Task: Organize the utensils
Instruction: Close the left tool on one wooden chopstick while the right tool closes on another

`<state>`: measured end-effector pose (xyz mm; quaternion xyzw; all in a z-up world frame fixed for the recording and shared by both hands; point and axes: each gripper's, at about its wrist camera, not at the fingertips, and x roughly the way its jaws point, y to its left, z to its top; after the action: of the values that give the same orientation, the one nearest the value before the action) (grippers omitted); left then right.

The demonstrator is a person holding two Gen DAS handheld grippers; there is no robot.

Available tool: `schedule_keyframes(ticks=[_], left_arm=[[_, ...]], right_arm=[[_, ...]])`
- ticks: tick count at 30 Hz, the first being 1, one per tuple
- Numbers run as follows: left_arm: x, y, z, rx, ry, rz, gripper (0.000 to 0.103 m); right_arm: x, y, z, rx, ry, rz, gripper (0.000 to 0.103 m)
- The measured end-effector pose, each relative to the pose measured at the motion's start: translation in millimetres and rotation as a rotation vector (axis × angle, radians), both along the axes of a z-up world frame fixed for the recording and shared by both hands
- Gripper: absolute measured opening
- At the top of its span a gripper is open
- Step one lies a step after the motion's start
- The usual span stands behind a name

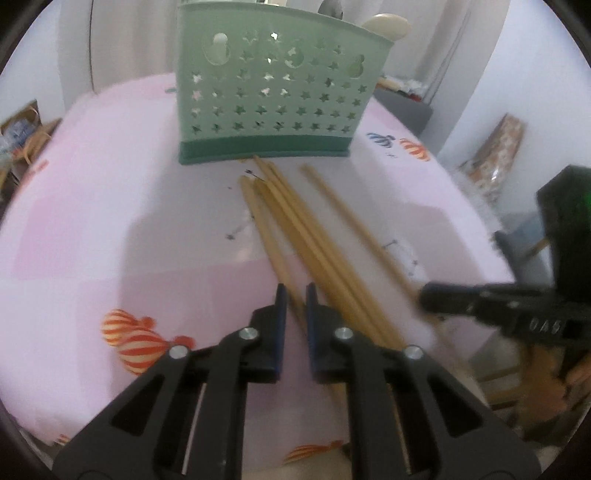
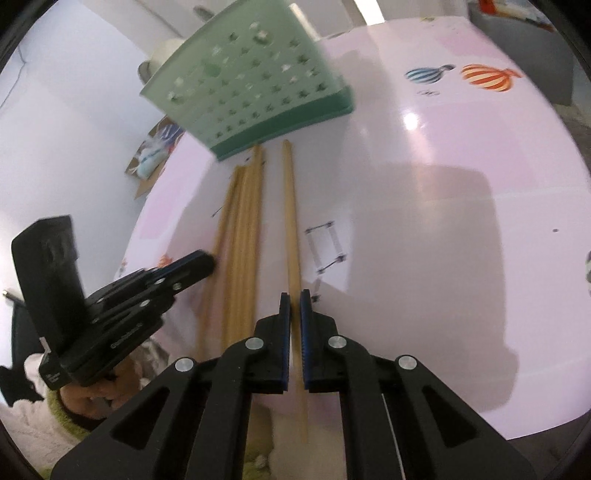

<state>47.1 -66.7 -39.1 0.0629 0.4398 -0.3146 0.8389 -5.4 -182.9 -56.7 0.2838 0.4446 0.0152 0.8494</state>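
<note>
Right wrist view: right gripper [image 2: 295,295] pinches one chopstick [image 2: 291,221]; left gripper [image 1: 295,291] straddles another, narrowly parted; holder [image 1: 273,96] at table's far edge awaits the loose bundle [image 1: 295,229].

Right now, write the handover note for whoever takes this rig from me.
Left gripper: jaws narrowly apart around the near end of one chopstick in the bunch of chopsticks; whether it grips is unclear.
Right gripper: jaws nearly shut around the single chopstick that lies apart to the right of the bunch.
Green utensil holder: upright at the far end of the chopsticks on the pink tablecloth, with a pale spoon already inside.
Done: nothing lifted; all chopsticks lie on the cloth.
Left: lift the chopsticks and stand them in the holder.
</note>
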Motion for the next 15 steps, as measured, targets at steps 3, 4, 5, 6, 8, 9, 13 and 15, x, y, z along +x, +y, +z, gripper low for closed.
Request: schedule_keyframes(ticks=[3, 4, 5, 6, 8, 9, 13, 15], left_arm=[[4.1, 10.7, 1.4, 0.047, -0.021, 0.025, 0.009], [4.8, 13.6, 1.1, 0.064, -0.037, 0.034, 0.009], [4.1, 21.5, 0.7, 0.085, -0.057, 0.041, 0.009], [4.4, 21.5, 0.8, 0.117, -0.082, 0.05, 0.009], [6.4, 24.9, 0.7, 0.164, -0.109, 0.067, 0.009], [7.1, 29.3, 2.5, 0.167, -0.106, 0.073, 0.009], [10.7, 43.3, 11.5, 0.132, -0.078, 0.082, 0.017], [11.4, 43.6, 16.7, 0.128, -0.09, 0.065, 0.026]], right_arm=[[-2.4, -8.8, 2.1, -0.041, -0.008, -0.034, 0.005], [-3.4, -11.5, 1.4, -0.042, -0.01, -0.041, 0.005], [-2.9, -14.1, 0.9, -0.039, -0.011, -0.048, 0.005], [-2.3, -16.7, 0.4, -0.033, -0.013, -0.057, 0.005], [-2.6, -21.6, 0.0, -0.028, -0.015, -0.066, 0.005], [-0.6, -23.6, -0.6, -0.02, -0.013, -0.059, 0.006], [1.6, -28.4, 0.0, 0.001, -0.008, -0.024, 0.008], [1.7, -29.8, 2.0, -0.014, -0.006, -0.022, 0.016]])
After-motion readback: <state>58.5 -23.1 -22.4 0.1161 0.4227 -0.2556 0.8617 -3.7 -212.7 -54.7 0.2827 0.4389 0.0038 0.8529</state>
